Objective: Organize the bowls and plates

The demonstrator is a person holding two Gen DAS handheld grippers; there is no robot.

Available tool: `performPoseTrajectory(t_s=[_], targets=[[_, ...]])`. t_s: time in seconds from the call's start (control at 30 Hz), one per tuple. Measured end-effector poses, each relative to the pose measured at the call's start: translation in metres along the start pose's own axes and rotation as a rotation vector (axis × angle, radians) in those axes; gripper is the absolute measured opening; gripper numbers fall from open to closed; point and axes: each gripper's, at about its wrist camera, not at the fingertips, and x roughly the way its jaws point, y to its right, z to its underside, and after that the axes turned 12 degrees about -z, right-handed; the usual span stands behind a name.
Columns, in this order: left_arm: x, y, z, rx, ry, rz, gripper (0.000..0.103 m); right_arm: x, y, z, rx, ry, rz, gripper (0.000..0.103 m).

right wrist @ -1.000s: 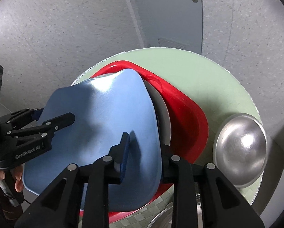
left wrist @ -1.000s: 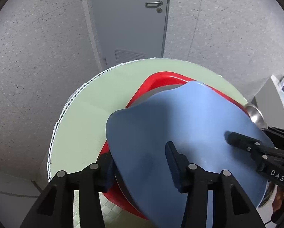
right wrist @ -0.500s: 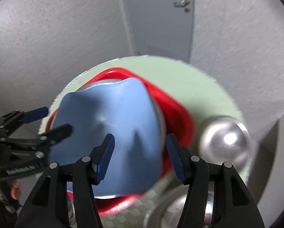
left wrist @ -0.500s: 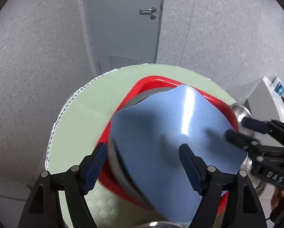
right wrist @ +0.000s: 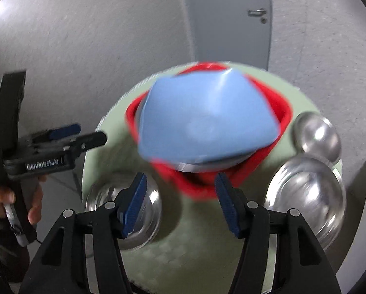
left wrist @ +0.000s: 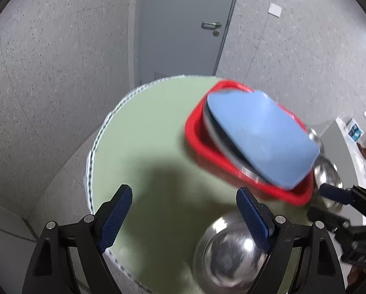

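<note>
We log a blue plate [left wrist: 261, 137] atop the stack in the red basin [left wrist: 197, 132]. Before the basin, our left gripper [left wrist: 184, 216] is opening, empty; our right gripper [right wrist: 180, 204] stands half open, empty.

A round pale-green table [left wrist: 143, 127] stands on speckled grey floor [left wrist: 48, 73]. At twelve o'clock, a grey door [left wrist: 183, 24] with a lever handle [left wrist: 211, 25]. At three o'clock, possibly a white cabinet [left wrist: 354, 147], blurred.

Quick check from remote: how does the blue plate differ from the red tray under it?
The blue plate is pale blue and lies topmost; the red tray is bright red and sits at the bottom on the green table. The blue plate lies tilted on a grey dish, while the red tray lies flat. Neither is held by a gripper.
</note>
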Motion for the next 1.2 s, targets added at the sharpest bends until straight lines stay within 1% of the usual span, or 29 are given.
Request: performPoseTrajectory(t_s=[0.1, 0.13, 0.17, 0.23, 0.3, 0.33, 0.37, 0.4, 0.43, 0.47, 0.5, 0.53, 0.63, 0.7, 0.73, 0.77, 0.8, 0.9, 0.93, 0.97, 1.0, 1.07, 1.1, 1.13, 1.17, 1.2], targets=[[-0.001, -0.002, 0.018, 0.025, -0.012, 0.001, 0.082, 0.017, -0.008, 0.022, -0.003, -0.049, 0.008, 0.059], [0.0, -0.001, 0.025, 0.036, -0.017, 0.002, 0.081, 0.017, -0.008, 0.022, -0.003, -0.049, 0.008, 0.059], [0.002, -0.001, 0.029, 0.04, -0.024, 0.003, 0.076, 0.021, -0.009, 0.027, -0.004, -0.055, 0.009, 0.059], [0.006, 0.002, 0.037, 0.045, -0.042, 0.016, 0.07, 0.032, -0.012, 0.035, -0.01, -0.072, 0.022, 0.059], [0.013, 0.004, 0.045, 0.053, -0.071, -0.001, 0.065, 0.047, -0.011, 0.04, -0.011, -0.096, 0.013, 0.059], [0.016, 0.004, 0.047, 0.055, -0.084, -0.001, 0.059, 0.047, -0.011, 0.04, -0.011, -0.096, 0.013, 0.059], [0.019, 0.003, 0.049, 0.052, -0.1, 0.004, 0.051, 0.056, -0.009, 0.042, 0.007, -0.109, -0.012, 0.056], [0.022, 0.003, 0.05, 0.047, -0.12, 0.015, 0.046, 0.056, -0.009, 0.042, 0.007, -0.109, -0.012, 0.046], [0.025, 0.003, 0.051, 0.043, -0.134, 0.031, 0.037, 0.058, -0.006, 0.043, 0.02, -0.109, -0.027, 0.043], [0.027, 0.002, 0.051, 0.038, -0.14, 0.041, 0.028, 0.06, -0.004, 0.042, 0.032, -0.109, -0.052, 0.036], [0.028, 0.003, 0.05, 0.036, -0.145, 0.058, 0.024, 0.063, -0.002, 0.042, 0.039, -0.11, -0.069, 0.029], [0.028, 0.004, 0.048, 0.035, -0.143, 0.068, 0.014, 0.066, 0.0, 0.042, 0.043, -0.117, -0.077, 0.021], [0.021, 0.012, 0.048, 0.05, -0.115, 0.053, 0.014, 0.064, 0.003, 0.045, 0.049, -0.109, -0.091, 0.016], [0.012, 0.016, 0.048, 0.048, -0.098, 0.051, 0.014, 0.056, 0.005, 0.045, 0.039, -0.098, -0.087, 0.01], [0.005, 0.018, 0.047, 0.047, -0.09, 0.053, 0.014, 0.053, 0.008, 0.043, 0.041, -0.094, -0.094, 0.009], [-0.002, 0.019, 0.05, 0.046, -0.079, 0.058, 0.014, 0.039, 0.01, 0.044, 0.036, -0.083, -0.108, 0.009], [-0.01, 0.021, 0.052, 0.047, -0.069, 0.062, 0.014, 0.039, 0.01, 0.044, 0.036, -0.083, -0.108, 0.009], [-0.034, 0.035, 0.049, 0.063, -0.022, 0.067, 0.014, 0.01, 0.014, 0.043, 0.014, -0.045, -0.11, 0.009], [-0.043, 0.045, 0.044, 0.073, -0.001, 0.074, 0.014, 0.001, 0.018, 0.042, 0.011, -0.032, -0.109, 0.009], [-0.05, 0.052, 0.042, 0.077, 0.012, 0.083, 0.014, -0.02, 0.031, 0.039, 0.019, -0.003, -0.105, 0.009], [-0.055, 0.061, 0.038, 0.081, 0.023, 0.094, 0.014, -0.02, 0.031, 0.039, 0.019, -0.003, -0.105, 0.009], [-0.064, 0.084, 0.028, 0.095, 0.043, 0.12, 0.014, -0.049, 0.055, 0.033, 0.031, 0.033, -0.092, 0.009], [-0.066, 0.094, 0.024, 0.105, 0.052, 0.128, 0.014, -0.049, 0.055, 0.033, 0.031, 0.033, -0.092, 0.009], [-0.069, 0.11, 0.021, 0.118, 0.062, 0.137, 0.014, -0.068, 0.073, 0.029, 0.025, 0.048, -0.074, 0.009], [-0.07, 0.121, 0.017, 0.126, 0.067, 0.146, 0.014, -0.068, 0.073, 0.029, 0.025, 0.048, -0.074, 0.009], [-0.07, 0.132, 0.015, 0.134, 0.07, 0.153, 0.014, -0.076, 0.084, 0.027, 0.025, 0.053, -0.062, 0.009]])
